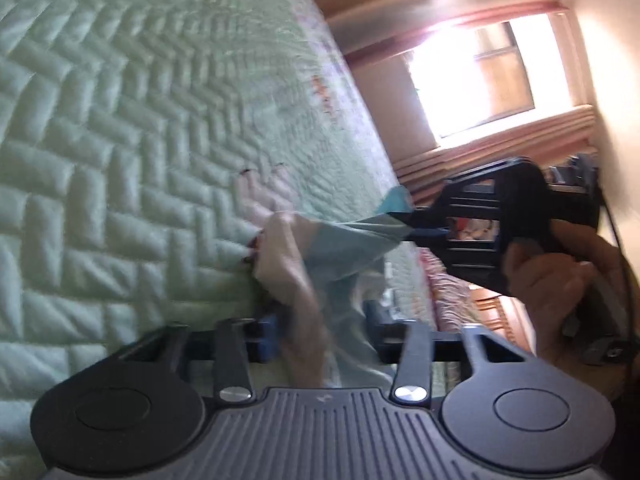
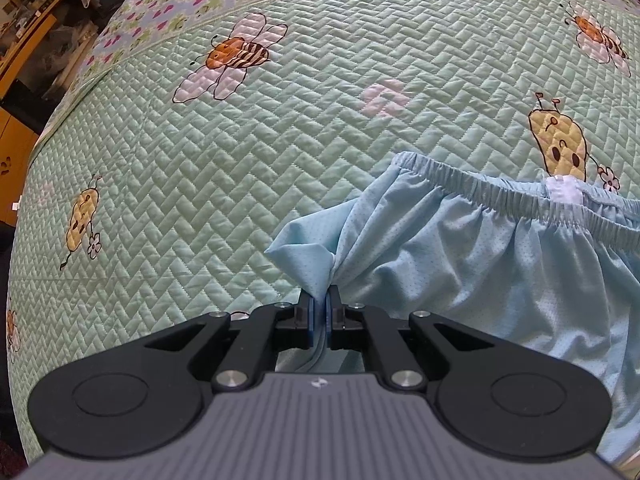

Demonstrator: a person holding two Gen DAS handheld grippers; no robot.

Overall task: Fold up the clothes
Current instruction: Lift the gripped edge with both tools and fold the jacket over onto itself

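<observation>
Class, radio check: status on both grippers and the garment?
Right gripper shut on light blue shorts. Left gripper open, shorts fabric between jaws. Quilted bedspread beneath; nothing obstructing.

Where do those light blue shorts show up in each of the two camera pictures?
Left wrist view: the shorts hang mid-frame, blurred, stretched from the right gripper down between the left gripper's open fingers.
Right wrist view: shorts fill the lower right, a bunched corner pinched in the right gripper.
Shared landmark: the green quilt.
</observation>
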